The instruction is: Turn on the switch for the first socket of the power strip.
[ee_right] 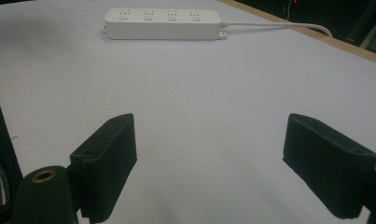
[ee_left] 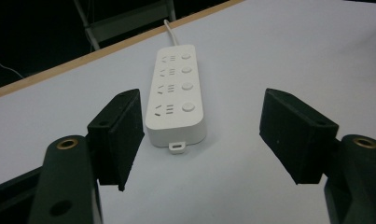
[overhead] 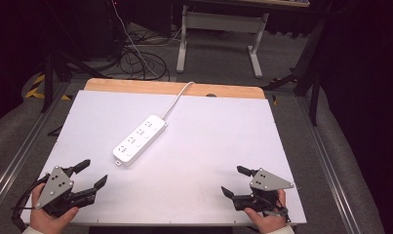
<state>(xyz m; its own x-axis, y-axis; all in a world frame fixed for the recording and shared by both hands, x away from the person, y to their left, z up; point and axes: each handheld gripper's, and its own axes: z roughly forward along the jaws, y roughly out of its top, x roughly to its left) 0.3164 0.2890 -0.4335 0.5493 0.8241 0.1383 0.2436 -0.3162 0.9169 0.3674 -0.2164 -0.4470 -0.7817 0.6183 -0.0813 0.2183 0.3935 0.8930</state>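
One white power strip (overhead: 139, 140) lies diagonally at centre frame, its single cord running to the upper edge of the table (overhead: 194, 195). It carries four socket sets and four round buttons. Left gripper (overhead: 93, 172) and right gripper (overhead: 232, 181), lower corners, both gape wide, holding nothing. Recommended: approach squarely, jaws straddling the strip's narrow width.

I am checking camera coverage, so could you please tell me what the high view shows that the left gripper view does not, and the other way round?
High view alone: both hands at the table's near edge, the right gripper with open jaws, the floor, a tangle of cables and a white desk frame beyond the table. Left gripper view alone: a close look at the power strip, its four round buttons and the small tab on its near end. Both: the left gripper, open and empty, the strip, its white cord and the white table.
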